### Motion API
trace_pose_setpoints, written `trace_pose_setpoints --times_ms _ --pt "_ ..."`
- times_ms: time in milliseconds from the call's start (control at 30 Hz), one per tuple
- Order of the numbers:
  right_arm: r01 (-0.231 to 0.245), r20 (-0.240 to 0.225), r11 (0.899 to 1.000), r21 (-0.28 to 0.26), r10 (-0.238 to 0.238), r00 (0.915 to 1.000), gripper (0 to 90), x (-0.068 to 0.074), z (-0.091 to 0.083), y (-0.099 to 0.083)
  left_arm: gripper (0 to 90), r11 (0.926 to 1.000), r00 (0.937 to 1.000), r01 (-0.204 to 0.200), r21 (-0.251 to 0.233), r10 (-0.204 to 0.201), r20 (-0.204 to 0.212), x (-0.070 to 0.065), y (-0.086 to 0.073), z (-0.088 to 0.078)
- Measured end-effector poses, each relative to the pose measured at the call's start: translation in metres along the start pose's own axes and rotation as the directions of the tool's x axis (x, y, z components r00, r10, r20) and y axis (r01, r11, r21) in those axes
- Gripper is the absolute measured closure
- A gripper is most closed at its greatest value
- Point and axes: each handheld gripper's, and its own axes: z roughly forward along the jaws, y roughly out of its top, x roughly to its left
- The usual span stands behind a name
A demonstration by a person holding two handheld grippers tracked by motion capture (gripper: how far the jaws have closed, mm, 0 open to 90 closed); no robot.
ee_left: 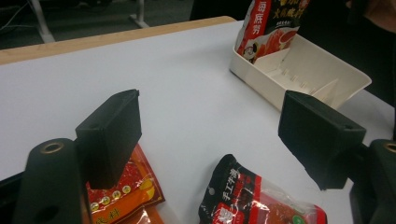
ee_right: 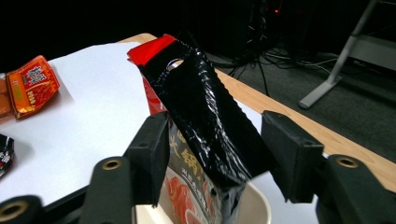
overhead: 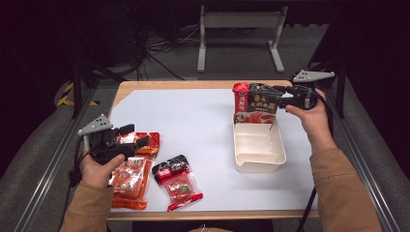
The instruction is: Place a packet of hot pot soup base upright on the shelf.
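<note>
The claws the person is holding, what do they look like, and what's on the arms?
Each claw, the left claw and the right claw, is black with two blocky, flat-faced jaws, brass-coloured rings at the jaw pivots, a grey three-cornered plate on top and a dark cable trailing off. Both arms wear tan-brown sleeves.

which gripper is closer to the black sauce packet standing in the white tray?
Right. The right gripper is at the black packet, which stands between its open fingers in the white tray. The left gripper is across the table, above the orange packets.
</note>
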Motion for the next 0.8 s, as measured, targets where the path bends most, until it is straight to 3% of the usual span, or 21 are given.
trace_pose_setpoints --times_ms 33,267,533,800 --pt "0.003 0.040 1.000 -0.006 -0.003 0.9992 38.8 0.002 -0.006 0.000 22.1 1.0000 1.0000 -0.008 0.000 0.008 -0.004 0.001 0.000 0.000" --pt "0.020 0.102 0.999 -0.033 -0.016 0.9947 37.1 0.010 -0.032 0.005 21.3 0.9999 0.9999 0.008 -0.009 -0.008 -0.011 0.010 -0.002 -0.008" --pt "-0.013 0.111 1.000 -0.001 0.013 0.9937 38.8 0.024 -0.051 0.006 21.7 0.9998 0.9993 -0.016 -0.011 0.016 -0.034 0.015 -0.003 -0.013" --pt "0.004 0.079 0.999 -0.038 -0.001 0.9968 39.4 0.050 -0.063 0.004 21.8 0.9989 0.9969 -0.046 0.002 0.046 -0.064 0.019 -0.004 -0.020"
